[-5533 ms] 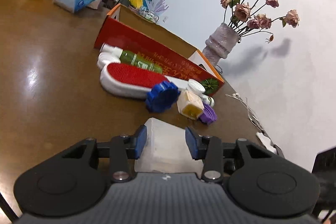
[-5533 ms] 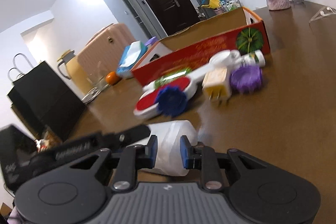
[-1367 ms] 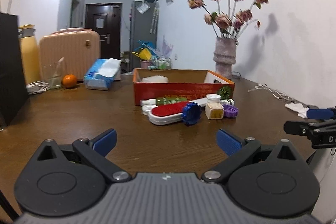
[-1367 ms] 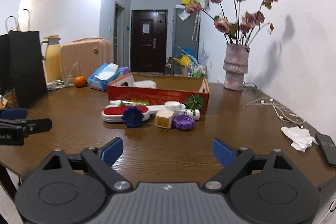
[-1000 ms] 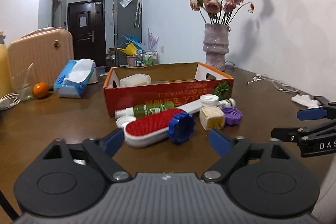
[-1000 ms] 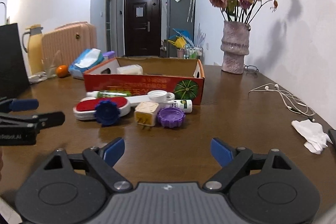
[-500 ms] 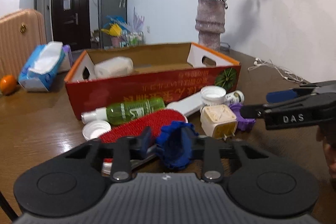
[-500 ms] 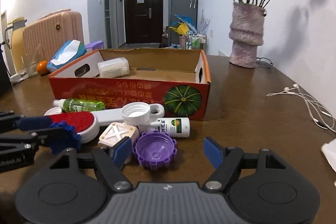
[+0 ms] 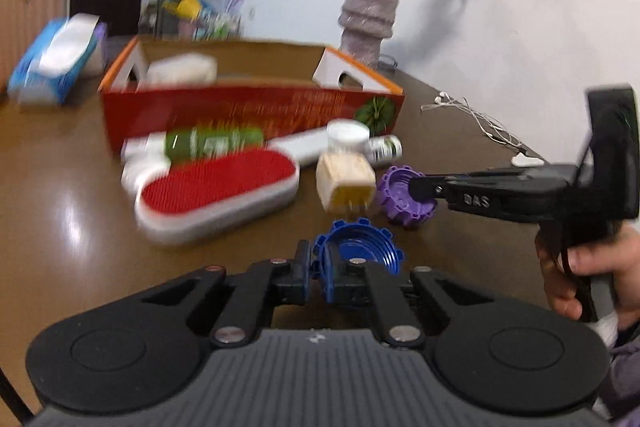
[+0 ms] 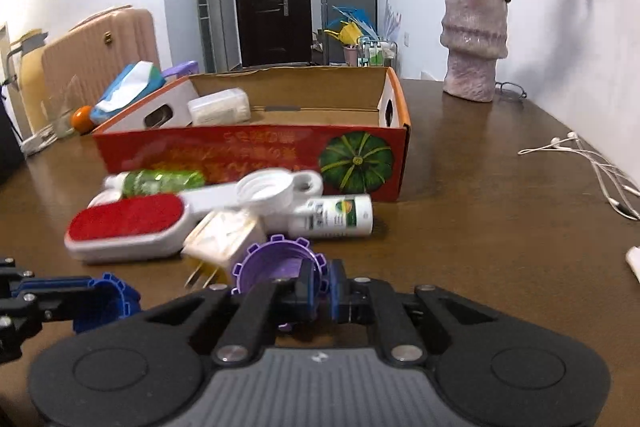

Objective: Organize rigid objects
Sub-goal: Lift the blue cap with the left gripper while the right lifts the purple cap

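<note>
My left gripper (image 9: 319, 273) is shut on the rim of a blue ridged cap (image 9: 360, 247), held just off the table; the cap also shows in the right wrist view (image 10: 106, 301). My right gripper (image 10: 323, 287) is shut on the rim of a purple ridged cap (image 10: 276, 261), which the left wrist view shows too (image 9: 402, 197). A red cardboard box (image 10: 256, 147) holds a white plastic container (image 10: 219, 111). In front of it lie a red lint brush (image 10: 128, 221), a green bottle (image 10: 162, 183), a white cap (image 10: 264, 189), a white bottle (image 10: 332, 215) and a cream plug (image 10: 224, 235).
A grey vase with dried flowers (image 10: 474, 51) stands behind the box on the right. White earphones (image 10: 592, 159) lie at the right edge. A tissue pack (image 10: 128, 87), an orange (image 10: 82, 117) and a pink suitcase (image 10: 96, 55) are at the left.
Both grippers came in from open to shut. The left one closed on the blue cap and lifted it off the brush; the right one closed on the purple cap.
</note>
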`<act>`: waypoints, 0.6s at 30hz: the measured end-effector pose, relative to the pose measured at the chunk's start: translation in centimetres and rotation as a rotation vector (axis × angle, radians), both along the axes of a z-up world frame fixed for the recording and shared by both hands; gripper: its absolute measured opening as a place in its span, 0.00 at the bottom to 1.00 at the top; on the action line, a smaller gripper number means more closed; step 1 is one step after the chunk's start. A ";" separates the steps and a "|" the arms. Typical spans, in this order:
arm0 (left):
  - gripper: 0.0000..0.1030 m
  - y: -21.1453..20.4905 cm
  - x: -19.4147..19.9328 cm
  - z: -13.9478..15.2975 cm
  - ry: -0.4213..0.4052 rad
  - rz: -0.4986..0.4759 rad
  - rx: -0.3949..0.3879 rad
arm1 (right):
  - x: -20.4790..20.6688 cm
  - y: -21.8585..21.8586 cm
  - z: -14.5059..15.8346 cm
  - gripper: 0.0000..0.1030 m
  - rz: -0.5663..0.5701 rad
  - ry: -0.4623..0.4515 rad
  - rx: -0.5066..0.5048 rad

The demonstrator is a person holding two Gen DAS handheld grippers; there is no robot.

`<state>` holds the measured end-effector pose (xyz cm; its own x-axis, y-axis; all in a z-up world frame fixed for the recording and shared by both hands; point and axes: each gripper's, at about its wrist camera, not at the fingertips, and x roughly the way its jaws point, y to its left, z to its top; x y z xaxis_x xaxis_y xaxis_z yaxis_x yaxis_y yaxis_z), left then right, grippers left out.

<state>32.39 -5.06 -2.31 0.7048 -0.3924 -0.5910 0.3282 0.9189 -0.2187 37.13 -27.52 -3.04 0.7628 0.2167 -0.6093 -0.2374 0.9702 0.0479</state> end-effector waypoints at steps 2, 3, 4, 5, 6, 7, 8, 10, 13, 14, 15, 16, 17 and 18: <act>0.08 0.8 -1.5 -0.3 0.033 0.021 -0.016 | -2.2 0.4 -0.4 0.07 0.020 0.022 0.009; 0.08 1.1 -2.4 -0.4 0.044 0.030 -0.014 | -3.3 0.7 -0.5 0.07 0.032 0.027 0.014; 0.08 1.3 -3.2 -0.5 0.052 0.042 -0.010 | -4.3 1.0 -0.6 0.07 0.042 0.029 0.019; 0.08 1.6 -3.9 -0.7 0.060 0.057 -0.009 | -5.4 1.4 -0.6 0.07 0.054 0.029 0.028; 0.08 1.9 -4.5 -0.7 0.065 0.075 -0.011 | -6.2 1.8 -0.5 0.07 0.071 0.031 0.037; 0.09 2.1 -4.9 -0.7 0.065 0.090 -0.011 | -6.8 2.2 -0.5 0.08 0.083 0.033 0.043; 0.09 2.4 -5.3 -0.6 0.062 0.109 -0.008 | -7.5 2.6 -0.4 0.11 0.095 0.029 0.043; 0.14 2.8 -5.9 -0.2 0.051 0.129 -0.006 | -9.0 3.3 0.1 0.15 0.115 0.002 0.030; 0.43 3.1 -7.2 0.5 0.007 0.125 -0.008 | -10.8 3.3 0.9 0.29 0.124 -0.034 0.033; 0.52 3.0 -7.8 0.7 -0.014 0.119 -0.009 | -11.3 3.2 1.0 0.33 0.127 -0.040 0.042; 0.72 2.9 -8.3 0.9 -0.033 0.108 -0.007 | -11.9 3.1 1.2 0.36 0.132 -0.044 0.048; 0.83 2.5 -8.7 0.9 -0.054 0.091 0.000 | -12.3 3.1 1.2 0.37 0.138 -0.048 0.050; 0.84 2.1 -9.1 0.9 -0.073 0.072 0.011 | -12.7 3.2 1.2 0.40 0.145 -0.051 0.048; 0.84 1.7 -9.3 0.8 -0.081 0.060 0.025 | -12.9 3.3 1.1 0.44 0.150 -0.048 0.042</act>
<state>23.11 -3.33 -1.51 0.7725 -0.3340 -0.5401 0.2885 0.9422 -0.1701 24.18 -24.23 -1.91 0.7481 0.3550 -0.5606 -0.3828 0.9210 0.0724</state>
